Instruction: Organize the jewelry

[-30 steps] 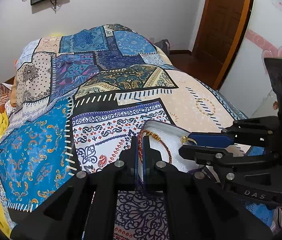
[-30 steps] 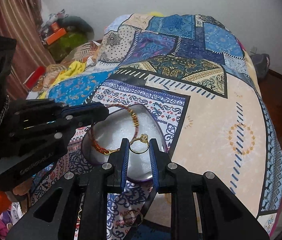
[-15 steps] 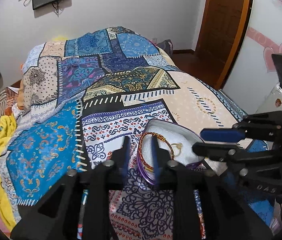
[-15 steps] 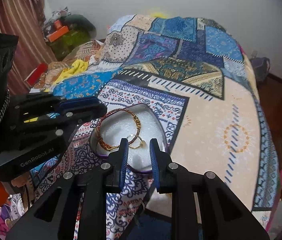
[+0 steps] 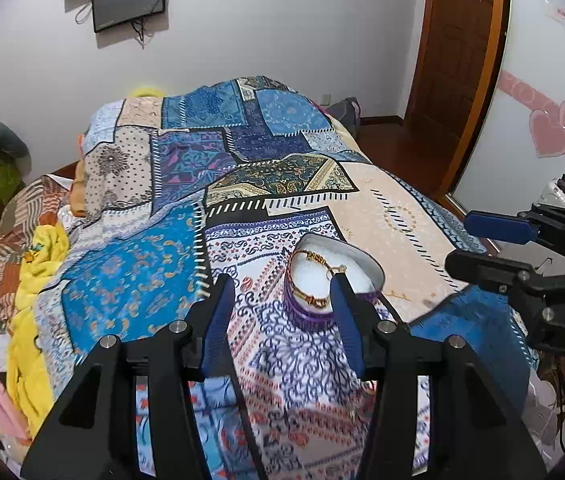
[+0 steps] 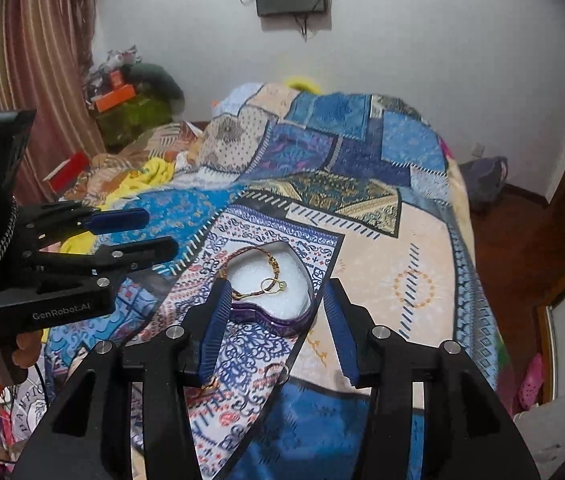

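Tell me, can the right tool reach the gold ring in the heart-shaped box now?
Probably yes. The right tool is open and empty, the gold ring lies uncovered on the white padding of the heart-shaped box, and the left tool stands aside.

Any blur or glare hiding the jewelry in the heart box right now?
Left wrist view: heart box sharp, bangle clear, no glare; the left gripper finger covers its near right edge. Right wrist view: ring crisp on white padding; quilt smears toward the fisheye edges.
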{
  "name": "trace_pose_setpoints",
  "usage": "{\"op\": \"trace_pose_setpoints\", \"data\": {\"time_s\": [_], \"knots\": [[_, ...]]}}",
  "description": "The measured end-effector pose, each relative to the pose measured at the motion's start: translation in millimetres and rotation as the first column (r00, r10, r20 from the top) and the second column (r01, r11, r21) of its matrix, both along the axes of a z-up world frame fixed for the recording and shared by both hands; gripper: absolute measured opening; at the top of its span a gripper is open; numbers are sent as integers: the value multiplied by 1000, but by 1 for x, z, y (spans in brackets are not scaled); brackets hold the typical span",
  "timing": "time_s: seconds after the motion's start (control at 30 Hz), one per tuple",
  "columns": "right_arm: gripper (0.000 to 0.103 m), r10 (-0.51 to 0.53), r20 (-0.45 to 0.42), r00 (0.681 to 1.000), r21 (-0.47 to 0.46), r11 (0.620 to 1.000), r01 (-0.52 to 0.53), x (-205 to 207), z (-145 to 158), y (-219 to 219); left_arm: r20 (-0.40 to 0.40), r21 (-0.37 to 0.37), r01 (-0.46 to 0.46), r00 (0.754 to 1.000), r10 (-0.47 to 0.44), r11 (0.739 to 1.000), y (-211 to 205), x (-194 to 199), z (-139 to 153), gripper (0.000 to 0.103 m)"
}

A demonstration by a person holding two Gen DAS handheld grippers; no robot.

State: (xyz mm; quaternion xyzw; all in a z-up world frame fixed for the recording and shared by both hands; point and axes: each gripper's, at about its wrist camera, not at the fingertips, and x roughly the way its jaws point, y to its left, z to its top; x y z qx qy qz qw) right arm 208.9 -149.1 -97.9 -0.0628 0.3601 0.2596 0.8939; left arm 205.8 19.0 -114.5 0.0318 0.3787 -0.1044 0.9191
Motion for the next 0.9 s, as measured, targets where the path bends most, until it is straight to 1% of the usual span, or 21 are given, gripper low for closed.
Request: {"op": "trace_pose_setpoints", "data": {"time_s": [0.13, 0.27, 0.37, 0.4, 0.47, 0.53, 0.6, 0.67, 0.77, 0.9], "knots": [[44, -5, 23, 1000, -4, 1000, 5, -15, 6, -1, 7, 14, -1, 1000, 0, 1000, 2, -22, 7, 52], [44, 11, 24, 1000, -17, 1000, -11, -27, 4, 0, -6, 38, 8, 1000, -8, 999, 1, -39, 4, 52], [44, 20, 22, 1000, -39, 999, -19, -31, -1, 2, -55, 63, 40, 998, -37, 997, -1, -44, -5, 53], [44, 20, 20, 1000, -44, 999, -20, -32, -3, 2, -67, 84, 50, 997, -44, 995, -2, -46, -9, 53], [44, 17, 5, 1000, -46, 999, -17, -32, -9, 0, -82, 115, 57, 996, -47, 992, -4, -51, -17, 53], [44, 11, -14, 1000, -41, 999, -12, -34, -14, -4, -113, 127, 69, 992, -54, 990, -6, -54, -28, 53], [44, 0, -46, 999, -35, 999, -2, -30, -24, -7, -141, 128, 74, 989, -56, 989, -7, -55, -39, 53], [44, -11, -74, 997, -36, 999, 8, -31, -32, -10, -174, 111, 76, 983, -56, 991, -9, -55, -53, 53], [44, -32, -90, 995, -68, 997, 26, -32, -44, -12, -218, 80, 79, 974, -60, 994, -12, -55, -69, 53], [44, -41, -122, 992, -83, 996, 31, -37, -56, -16, -261, 72, 97, 962, -75, 993, -18, -52, -87, 53]]}}
